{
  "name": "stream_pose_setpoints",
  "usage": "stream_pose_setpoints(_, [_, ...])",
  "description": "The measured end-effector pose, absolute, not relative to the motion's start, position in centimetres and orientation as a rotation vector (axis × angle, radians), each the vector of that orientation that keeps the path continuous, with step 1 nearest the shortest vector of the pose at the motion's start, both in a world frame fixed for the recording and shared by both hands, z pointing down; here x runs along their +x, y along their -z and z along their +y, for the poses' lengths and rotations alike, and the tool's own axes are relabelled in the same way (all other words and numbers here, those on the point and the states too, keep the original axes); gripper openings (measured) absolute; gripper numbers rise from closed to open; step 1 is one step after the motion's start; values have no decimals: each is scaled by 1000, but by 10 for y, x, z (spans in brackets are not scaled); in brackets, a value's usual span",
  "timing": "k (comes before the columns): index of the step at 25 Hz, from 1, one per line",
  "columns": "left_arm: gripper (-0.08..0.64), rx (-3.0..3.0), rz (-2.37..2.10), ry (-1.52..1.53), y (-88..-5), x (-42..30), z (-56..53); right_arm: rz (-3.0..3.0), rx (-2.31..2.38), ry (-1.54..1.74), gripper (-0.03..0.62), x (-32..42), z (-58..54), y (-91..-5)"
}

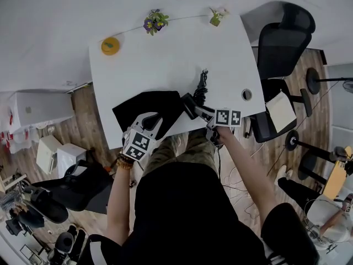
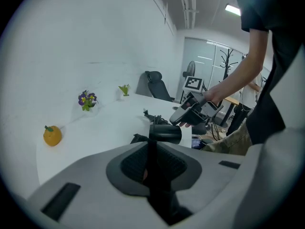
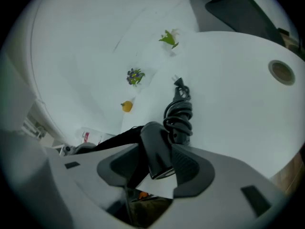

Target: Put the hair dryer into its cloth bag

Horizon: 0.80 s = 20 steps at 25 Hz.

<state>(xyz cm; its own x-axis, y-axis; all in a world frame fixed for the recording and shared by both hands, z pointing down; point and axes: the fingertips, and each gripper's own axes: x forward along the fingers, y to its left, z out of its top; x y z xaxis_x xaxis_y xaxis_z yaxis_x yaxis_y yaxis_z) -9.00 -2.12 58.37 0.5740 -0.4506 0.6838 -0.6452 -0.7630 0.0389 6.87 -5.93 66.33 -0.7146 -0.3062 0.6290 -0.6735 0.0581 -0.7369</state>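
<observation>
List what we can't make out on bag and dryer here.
Bag mouth: head view, left tool covers it; left gripper view shows only a pinched black strip.
Dryer handle: head view, right tool covers it; right gripper view, a pad hides it.
Dryer nose in or outside bag: black on black and too small in head view; left gripper view, the tool's body cuts it off.

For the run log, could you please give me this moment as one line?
left tongs: shut on cloth bag edge | right tongs: shut on hair dryer | hair dryer beside bag, not inside
</observation>
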Motion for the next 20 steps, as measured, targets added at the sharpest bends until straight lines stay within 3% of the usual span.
stream_pose_setpoints(2, [61, 2529, -901, -969, -582, -91, -20, -2152, 845, -1426, 222, 61, -56, -649])
stream_pose_setpoints(6, [61, 2529, -881, -971, -579, -85, -16, -2186, 401, -336, 262, 78, -59, -632])
stream_pose_setpoints(9, [61, 2513, -885, -998, -580, -81, -12, -1998, 34, 197, 287, 93, -74, -642])
stream_pose_setpoints(15, [61, 2421, -1008, -1021, -583, -69, -21, -1756, -474, 733, 316, 95, -102, -679])
stream_pose_setpoints(20, [61, 2347, -1122, -1039, -585, -68, -31, -1705, -671, 892, 322, 78, -99, -708])
